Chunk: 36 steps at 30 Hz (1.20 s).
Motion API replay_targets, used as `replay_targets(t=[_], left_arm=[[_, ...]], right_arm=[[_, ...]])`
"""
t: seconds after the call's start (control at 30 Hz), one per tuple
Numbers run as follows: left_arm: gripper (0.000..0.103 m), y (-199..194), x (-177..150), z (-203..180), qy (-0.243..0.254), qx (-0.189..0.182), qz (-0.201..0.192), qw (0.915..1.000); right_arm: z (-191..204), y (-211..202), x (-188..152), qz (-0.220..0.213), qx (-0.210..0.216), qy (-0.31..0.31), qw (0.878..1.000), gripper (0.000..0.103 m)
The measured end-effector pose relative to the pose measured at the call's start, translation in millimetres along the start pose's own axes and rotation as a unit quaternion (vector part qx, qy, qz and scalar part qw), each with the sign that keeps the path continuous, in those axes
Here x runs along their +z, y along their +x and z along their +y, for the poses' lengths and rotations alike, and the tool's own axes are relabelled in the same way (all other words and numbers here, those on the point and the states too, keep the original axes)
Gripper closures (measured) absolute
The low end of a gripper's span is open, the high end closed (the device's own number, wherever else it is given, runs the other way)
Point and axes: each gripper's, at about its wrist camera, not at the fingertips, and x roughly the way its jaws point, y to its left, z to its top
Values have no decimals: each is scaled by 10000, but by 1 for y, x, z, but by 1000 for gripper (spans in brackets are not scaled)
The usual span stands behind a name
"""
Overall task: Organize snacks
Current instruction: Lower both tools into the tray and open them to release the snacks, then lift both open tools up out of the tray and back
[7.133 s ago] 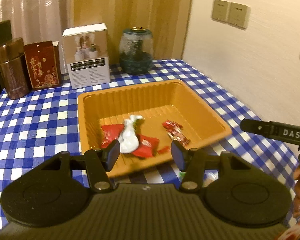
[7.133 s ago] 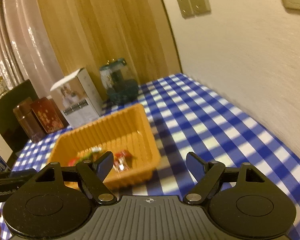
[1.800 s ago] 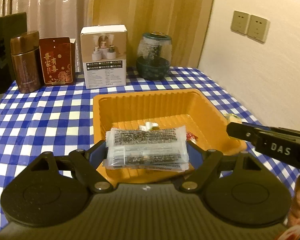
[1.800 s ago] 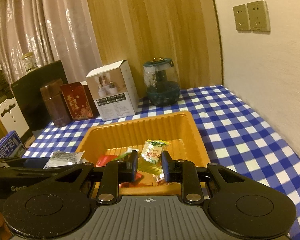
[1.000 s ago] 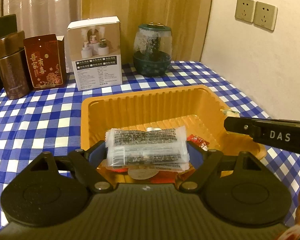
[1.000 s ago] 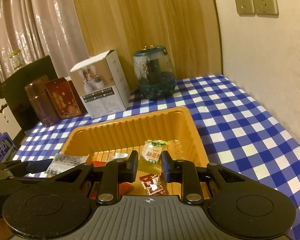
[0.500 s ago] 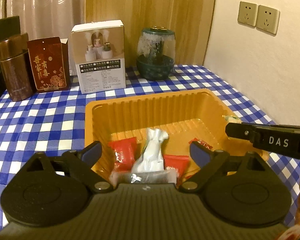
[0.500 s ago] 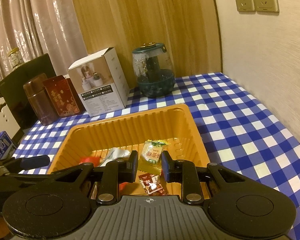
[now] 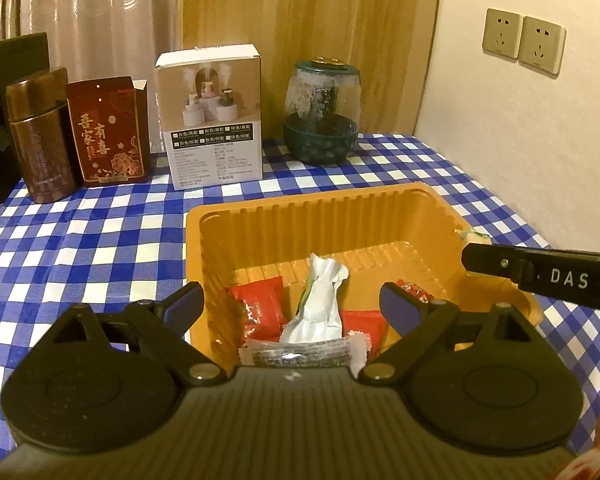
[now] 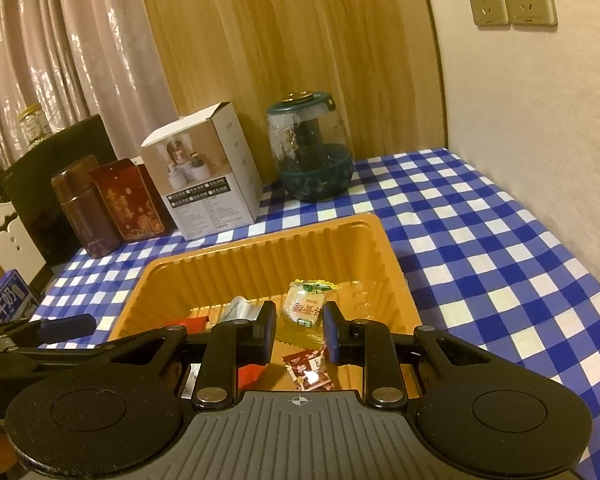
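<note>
An orange tray (image 9: 328, 208) sits on the blue checked tablecloth. Inside lie red packets (image 9: 260, 308), a white wrapped snack (image 9: 320, 304), a small red candy (image 9: 414, 291) and a clear packet of dark snack (image 9: 304, 354) against the near wall. My left gripper (image 9: 290, 304) hangs open over the tray's near side, with nothing between its pads. My right gripper (image 10: 299, 332) is shut on a small green-and-yellow packet (image 10: 305, 306), held above the tray (image 10: 396, 264) over a brown-red candy (image 10: 310, 372). In the left wrist view, one of the right gripper's fingers (image 9: 540, 274) reaches in across the tray's right rim.
Along the back stand a brown tin (image 9: 40, 136), a red box (image 9: 108, 132), a white carton (image 9: 212, 116) and a glass jar with a green base (image 9: 322, 112). The wall with sockets (image 9: 520, 42) borders the table's right side. A blue milk carton (image 10: 4, 304) stands off the left edge.
My left gripper has opened, and the clear packet it held has dropped into the tray's near side. My right gripper keeps still with the green-and-yellow packet.
</note>
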Motion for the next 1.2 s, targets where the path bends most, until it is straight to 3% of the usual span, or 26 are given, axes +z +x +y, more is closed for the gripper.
replay_targets(t=[0.3,0.33,0.37,0.4,1.2], left_arm=[[9,1,-1,0,4,8,13,10000],[9,1,-2,0,6,7,17,10000],[9,1,-2,0,7,10,14,10000],[9,1,-2,1,4,12,10,10000],[9,-10,-5,-3,82,-60,-40,9999]], right_arm=[[-1,1,2,-49,247,215,9995,76],[-2,1,2,-67,255,258,9993,62],[-3,0,2,-88,262,324,9991,35],[-5,-1,2,-144,268,403,9987,29],[-17,-27,4,-451,3,481,9978,29]])
